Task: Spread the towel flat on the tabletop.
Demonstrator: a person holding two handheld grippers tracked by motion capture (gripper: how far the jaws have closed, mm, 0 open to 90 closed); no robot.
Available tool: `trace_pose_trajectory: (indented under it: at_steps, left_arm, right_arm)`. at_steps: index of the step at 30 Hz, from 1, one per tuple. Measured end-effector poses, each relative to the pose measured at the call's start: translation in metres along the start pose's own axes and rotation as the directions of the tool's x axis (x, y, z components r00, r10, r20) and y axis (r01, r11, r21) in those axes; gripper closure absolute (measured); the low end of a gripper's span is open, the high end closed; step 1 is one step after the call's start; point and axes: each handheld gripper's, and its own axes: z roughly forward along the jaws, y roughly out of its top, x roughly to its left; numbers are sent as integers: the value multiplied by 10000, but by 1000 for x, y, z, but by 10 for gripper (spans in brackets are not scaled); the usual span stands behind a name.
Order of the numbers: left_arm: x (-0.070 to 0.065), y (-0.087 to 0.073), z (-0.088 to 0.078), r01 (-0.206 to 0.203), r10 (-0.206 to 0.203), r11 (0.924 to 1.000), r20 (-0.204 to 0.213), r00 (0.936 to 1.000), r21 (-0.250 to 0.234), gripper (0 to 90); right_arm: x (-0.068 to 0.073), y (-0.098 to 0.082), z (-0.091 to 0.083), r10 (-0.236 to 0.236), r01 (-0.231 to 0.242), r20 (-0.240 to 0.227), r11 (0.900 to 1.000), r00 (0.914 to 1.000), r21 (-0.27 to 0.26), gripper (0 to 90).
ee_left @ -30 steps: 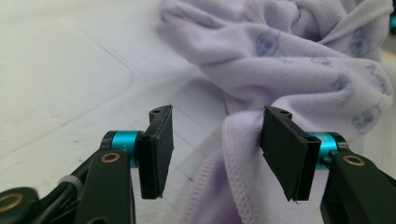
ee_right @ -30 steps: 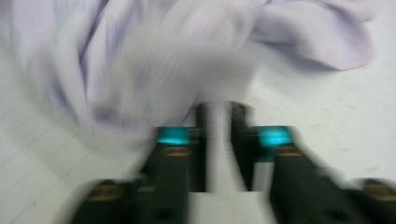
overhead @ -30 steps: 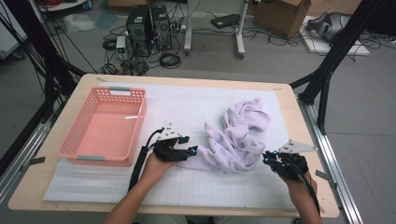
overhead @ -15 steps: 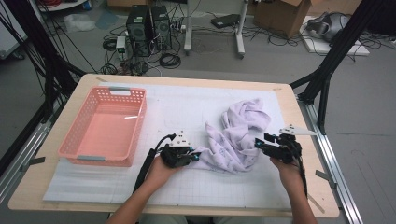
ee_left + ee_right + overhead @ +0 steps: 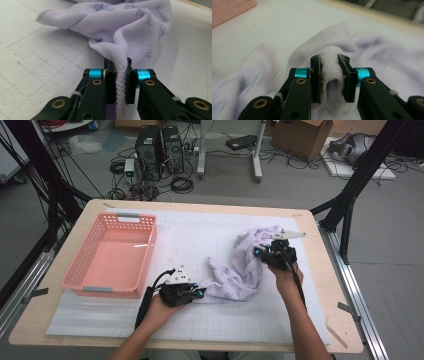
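The left gripper [image 5: 121, 82] has just closed its two black jaws on the hemmed edge of a pale lilac towel [image 5: 130, 30], and the thick white edge runs straight down between the pads. Beyond the jaws the towel rises in soft folds and spreads away in a crumpled heap across the white gridded mat [image 5: 37, 62], with one corner trailing off to the left.

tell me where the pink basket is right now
In the high view the pink basket sits on the table's left side, left of the towel and beyond the left gripper.
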Motion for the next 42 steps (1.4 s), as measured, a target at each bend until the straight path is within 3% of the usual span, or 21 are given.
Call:
trace_pose_trajectory:
  at_steps: [1, 2, 5, 7, 9, 11, 13, 15, 16, 17, 18, 19, 21, 22, 27, 28, 32, 33, 36, 39, 42]
  left_arm:
    - [-1, -1, -1, -6, 6, 10000, 7, 10000, 8, 834]
    - [-1, -1, -2, 4, -4, 10000, 30, 10000, -4, 834]
    - [-4, -2, -3, -12, 12, 10000, 161, 9999, 3, 834]
    - [-7, -3, -5, -38, 38, 10000, 213, 9998, -7, 834]
    - [-7, -4, -6, -87, 87, 10000, 274, 9996, -10, 834]
    - [-8, -6, -7, 11, -6, 9999, 358, 9994, -134, 834]
    - [-8, -7, -8, 36, -30, 9999, 456, 9990, -137, 833]
    - [-8, -9, -8, 133, -124, 9998, 587, 9982, -153, 814]
    - [-8, -9, -8, 203, -191, 9996, 655, 9977, -174, 814]
    - [-7, -10, -8, 228, -219, 9997, 755, 9969, -115, 716]
    - [-6, -10, -9, 383, -376, 9992, 733, 9966, -88, 716]
    - [-4, -10, -10, 692, -684, 9975, 588, 9959, -116, 576]
    - [-3, -10, -12, 760, -750, 9969, 427, 9963, -225, 495]
    - [-1, -9, -16, 848, -844, 9956, 107, 9964, -410, 468]
    - [3, -3, -26, 911, -938, 9915, -253, 9953, -928, 427]
    - [5, -2, -27, 931, -969, 9901, -308, 9948, -1053, 426]
    - [13, 6, -28, 1061, -1162, 9842, -653, 9911, -1414, 426]
    - [14, 9, -27, 1056, -1180, 9837, -788, 9899, -1457, 428]
    - [19, 18, -19, 884, -1050, 9859, -1133, 9880, -1422, 431]
    - [31, 27, -1, 803, -954, 9921, -1634, 9819, -964, 430]
    - [37, 29, 8, 902, -1001, 9939, -1760, 9793, -632, 430]
  right_arm:
    - [0, 0, 0, 0, 0, 0, 10000, 10000, 0, 731]
    - [3, 23, 10, -433, 433, 473, 9991, 9979, 20, 729]
    - [10, 44, 25, -859, 857, 636, 9963, 9943, 55, 729]
    - [27, 71, 51, -1341, 1338, 482, 9910, 9898, 103, 729]
    - [34, 78, 62, -1434, 1427, 356, 9895, 9890, 213, 728]
    - [56, 89, 94, -1707, 1720, -316, 9842, 9848, 416, 709]
    - [63, 90, 105, -1713, 1741, -546, 9834, 9837, 518, 692]
    - [78, 85, 129, -1241, 1392, -1768, 9874, 9764, 758, 626]
    - [78, 85, 129, -1241, 1392, -1768, 9874, 9764, 758, 626]
    - [80, 83, 133, -916, 1085, -2171, 9918, 9718, 672, 574]
    - [80, 83, 133, -916, 1085, -2171, 9918, 9718, 672, 574]
    - [76, 83, 126, -694, 789, -2429, 9964, 9676, 297, 543]
    - [72, 84, 120, -621, 675, -2438, 9976, 9678, 137, 533]
    - [64, 86, 105, -687, 657, -2357, 9976, 9694, -206, 521]
    - [44, 80, 71, -820, 689, -2295, 9955, 9699, -643, 532]
    - [37, 69, 55, -1043, 912, -2054, 9932, 9731, -720, 571]
    - [28, 42, 36, -1275, 1230, -1634, 9917, 9783, -380, 632]
    - [20, 20, 27, -1000, 970, -1512, 9949, 9834, -268, 665]
    - [9, -13, 17, -458, 445, -1457, 9989, 9883, -123, 733]
    - [4, -39, 18, -78, 151, -1546, 9988, 9879, 459, 788]
    - [6, -57, 21, 155, -36, -1660, 9974, 9860, 713, 776]
